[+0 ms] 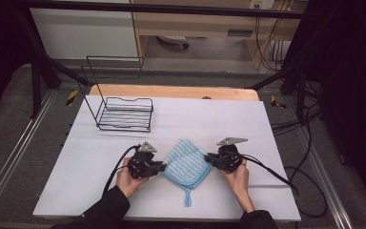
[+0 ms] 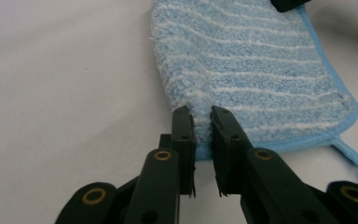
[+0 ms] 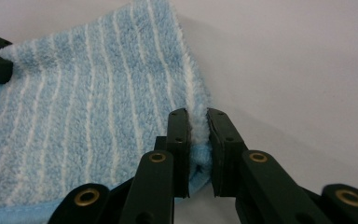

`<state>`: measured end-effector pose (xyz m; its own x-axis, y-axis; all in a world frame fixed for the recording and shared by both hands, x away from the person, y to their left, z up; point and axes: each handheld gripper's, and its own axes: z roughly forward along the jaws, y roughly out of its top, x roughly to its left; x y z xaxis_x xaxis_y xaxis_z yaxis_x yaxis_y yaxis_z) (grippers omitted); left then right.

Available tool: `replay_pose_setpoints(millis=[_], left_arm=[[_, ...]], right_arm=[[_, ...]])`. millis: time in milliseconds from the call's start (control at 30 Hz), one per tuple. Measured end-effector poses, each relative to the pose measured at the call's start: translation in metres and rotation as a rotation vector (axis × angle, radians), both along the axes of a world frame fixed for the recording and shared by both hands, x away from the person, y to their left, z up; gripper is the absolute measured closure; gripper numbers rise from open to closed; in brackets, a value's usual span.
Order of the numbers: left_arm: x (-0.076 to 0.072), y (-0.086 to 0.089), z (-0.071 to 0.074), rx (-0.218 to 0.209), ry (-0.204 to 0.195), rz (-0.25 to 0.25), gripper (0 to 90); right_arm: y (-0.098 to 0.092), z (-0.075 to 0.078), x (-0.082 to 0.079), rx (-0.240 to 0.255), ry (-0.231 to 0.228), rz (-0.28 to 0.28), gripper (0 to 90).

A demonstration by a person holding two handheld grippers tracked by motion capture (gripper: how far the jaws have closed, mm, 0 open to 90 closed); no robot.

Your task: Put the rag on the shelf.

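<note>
A folded blue towel with white stripes [image 1: 186, 163] lies on the white table [image 1: 124, 191], its hanging loop trailing toward the front edge. My left gripper [image 1: 164, 167] is at the towel's left corner. In the left gripper view its pads pinch the fluffy corner of the towel [image 2: 242, 70], with my left gripper [image 2: 202, 119] shut on it. My right gripper [image 1: 208, 157] is at the towel's right corner. In the right gripper view the towel's edge [image 3: 98, 107] is squeezed between the pads of my right gripper [image 3: 197, 119].
A black wire rack [image 1: 124, 112] stands at the back left of the table. Cables [image 1: 271, 171] trail from the grippers across the table to the right and off the front left. A wooden board edge [image 1: 171, 90] runs along the back.
</note>
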<state>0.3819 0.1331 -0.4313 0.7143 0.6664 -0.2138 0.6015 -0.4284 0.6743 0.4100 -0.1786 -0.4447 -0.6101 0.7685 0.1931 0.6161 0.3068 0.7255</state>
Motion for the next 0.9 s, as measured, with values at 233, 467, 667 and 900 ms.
replay_pose_setpoints(millis=[233,467,667,900], left_arm=[[-0.02,0.008,0.001,0.007,0.001,0.018,79.8],[-0.041,0.016,0.002,0.004,0.002,0.045,79.8],[-0.057,0.024,0.001,0.002,-0.001,0.068,79.5],[-0.069,0.029,-0.002,0.01,-0.014,0.084,79.4]], right_arm=[[0.012,0.004,0.0,-0.01,-0.018,0.056,81.0],[0.028,0.007,0.001,-0.025,-0.037,0.111,81.2],[0.042,0.009,0.004,-0.019,-0.052,0.156,81.1],[0.058,0.008,0.008,-0.029,-0.062,0.195,81.1]])
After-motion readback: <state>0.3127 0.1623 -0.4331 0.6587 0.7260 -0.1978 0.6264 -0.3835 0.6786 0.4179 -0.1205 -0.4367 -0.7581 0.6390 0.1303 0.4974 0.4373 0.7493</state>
